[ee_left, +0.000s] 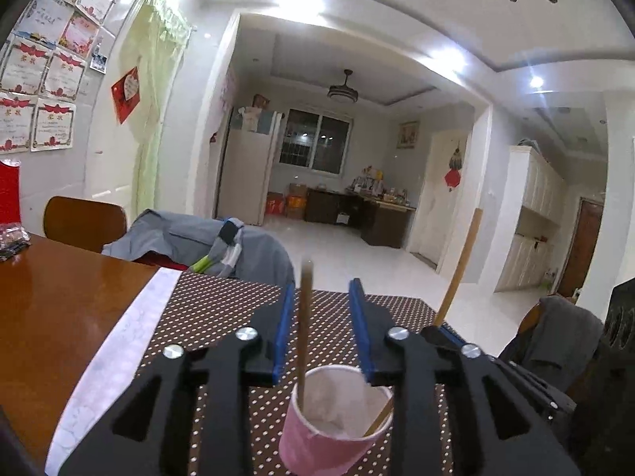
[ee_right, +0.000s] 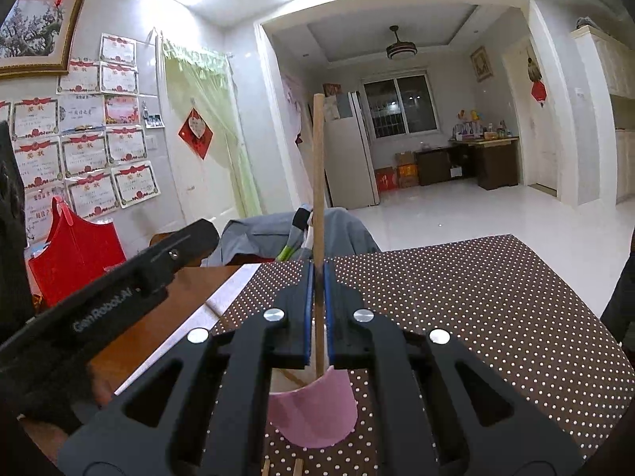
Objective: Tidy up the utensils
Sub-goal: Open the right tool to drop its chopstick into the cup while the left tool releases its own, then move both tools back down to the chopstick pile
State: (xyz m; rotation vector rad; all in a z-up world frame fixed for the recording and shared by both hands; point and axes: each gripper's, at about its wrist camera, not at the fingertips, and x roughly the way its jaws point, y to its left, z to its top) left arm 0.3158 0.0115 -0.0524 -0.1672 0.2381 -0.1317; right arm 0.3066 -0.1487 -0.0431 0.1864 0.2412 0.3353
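Observation:
A pink paper cup stands on the brown dotted mat. One wooden chopstick stands upright in it, between the blue pads of my left gripper, which is open and not pressing on it. A second chopstick leans in from the right, its low end inside the cup, near my right gripper. In the right wrist view my right gripper is shut on that chopstick, above the cup.
Mat on a wooden table. Chairs draped with grey clothes stand beyond it and at the right. A red bag sits at the left. Two more stick ends lie on the mat near me.

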